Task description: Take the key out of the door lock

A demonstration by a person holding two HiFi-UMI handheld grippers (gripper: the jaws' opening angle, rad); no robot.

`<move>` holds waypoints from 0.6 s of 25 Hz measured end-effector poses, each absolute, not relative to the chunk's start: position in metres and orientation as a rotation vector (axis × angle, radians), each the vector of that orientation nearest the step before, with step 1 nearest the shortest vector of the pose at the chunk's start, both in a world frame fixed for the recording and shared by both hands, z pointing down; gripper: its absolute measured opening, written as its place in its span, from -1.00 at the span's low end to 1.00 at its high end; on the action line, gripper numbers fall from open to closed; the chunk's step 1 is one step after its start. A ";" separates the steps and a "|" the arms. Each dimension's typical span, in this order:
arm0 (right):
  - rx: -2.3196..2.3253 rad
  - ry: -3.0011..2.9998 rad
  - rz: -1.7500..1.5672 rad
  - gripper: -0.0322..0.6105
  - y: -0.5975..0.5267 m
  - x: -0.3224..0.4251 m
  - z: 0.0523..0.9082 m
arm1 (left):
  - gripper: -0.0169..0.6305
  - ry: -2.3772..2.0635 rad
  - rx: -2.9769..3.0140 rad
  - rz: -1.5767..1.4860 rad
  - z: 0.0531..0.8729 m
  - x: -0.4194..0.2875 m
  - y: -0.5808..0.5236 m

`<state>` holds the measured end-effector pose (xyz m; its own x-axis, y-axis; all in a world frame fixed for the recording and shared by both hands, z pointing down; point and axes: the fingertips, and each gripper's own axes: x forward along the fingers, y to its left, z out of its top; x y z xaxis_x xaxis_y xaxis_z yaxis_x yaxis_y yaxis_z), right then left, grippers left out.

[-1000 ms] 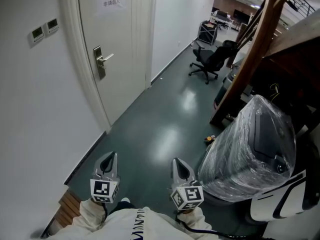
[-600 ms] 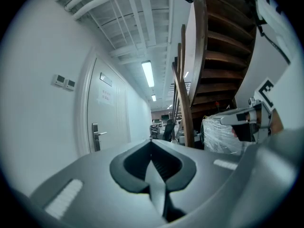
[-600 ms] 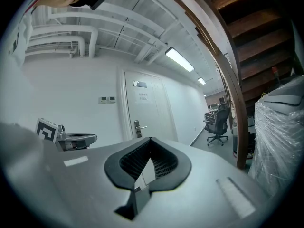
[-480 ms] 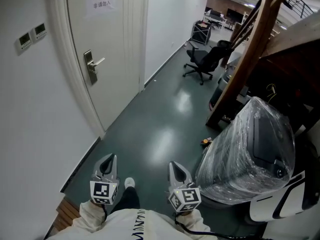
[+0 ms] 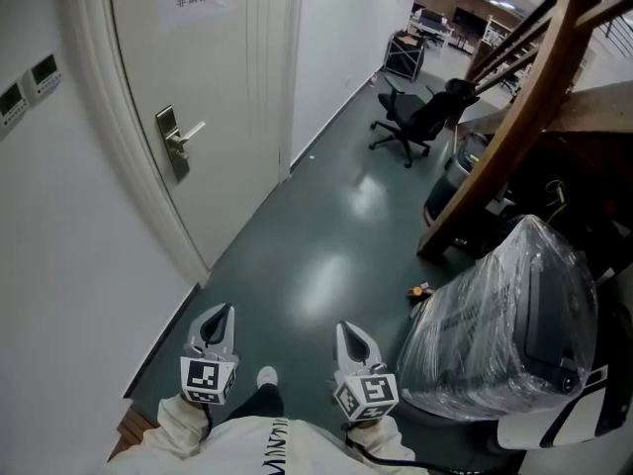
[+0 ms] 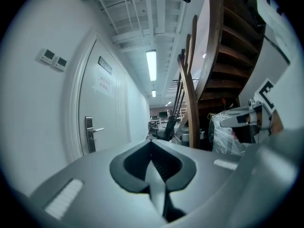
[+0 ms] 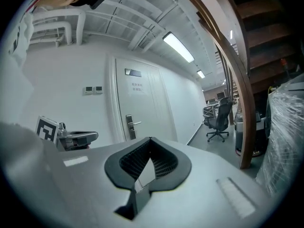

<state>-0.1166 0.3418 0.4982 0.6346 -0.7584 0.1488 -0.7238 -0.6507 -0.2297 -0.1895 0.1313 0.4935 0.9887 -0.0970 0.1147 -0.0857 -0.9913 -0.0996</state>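
Observation:
The white door (image 5: pixel 213 87) stands at the left of the corridor, several steps ahead of me. Its metal lock plate with a lever handle (image 5: pixel 173 143) also shows small in the left gripper view (image 6: pixel 90 134) and the right gripper view (image 7: pixel 129 126). The key is too small to make out. My left gripper (image 5: pixel 226 309) and right gripper (image 5: pixel 343 328) are held low in front of the person, side by side, far from the door. Both are shut with nothing between the jaws, as their own views confirm for the left gripper (image 6: pixel 151 142) and the right gripper (image 7: pixel 150 139).
A plastic-wrapped machine (image 5: pixel 504 315) stands at the right, beside a brown wooden stair beam (image 5: pixel 514 127). A black office chair (image 5: pixel 410 117) sits further down the corridor. A small object (image 5: pixel 420 291) lies on the dark green floor (image 5: pixel 316 236). Two wall panels (image 5: pixel 30 79) hang left of the door.
The view has moved forward along the corridor and the door has shifted left. A shoe has come into view between the grippers. Both grippers stay shut and level.

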 end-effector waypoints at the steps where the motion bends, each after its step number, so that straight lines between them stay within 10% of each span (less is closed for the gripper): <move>1: -2.706 1.235 -0.353 -0.90 0.329 -0.105 0.498 | -0.95 0.137 -3.037 -0.183 0.493 -0.178 0.119; 15: -2.719 1.269 -0.365 -0.90 0.196 0.015 0.493 | -0.95 0.145 -3.056 -0.178 0.495 -0.060 -0.009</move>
<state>0.0148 0.1956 0.4927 0.6195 -0.7672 0.1665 -0.7385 -0.6414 -0.2078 -0.0598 -0.0089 0.4950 0.9888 -0.0985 0.1119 -0.0896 -0.9926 -0.0823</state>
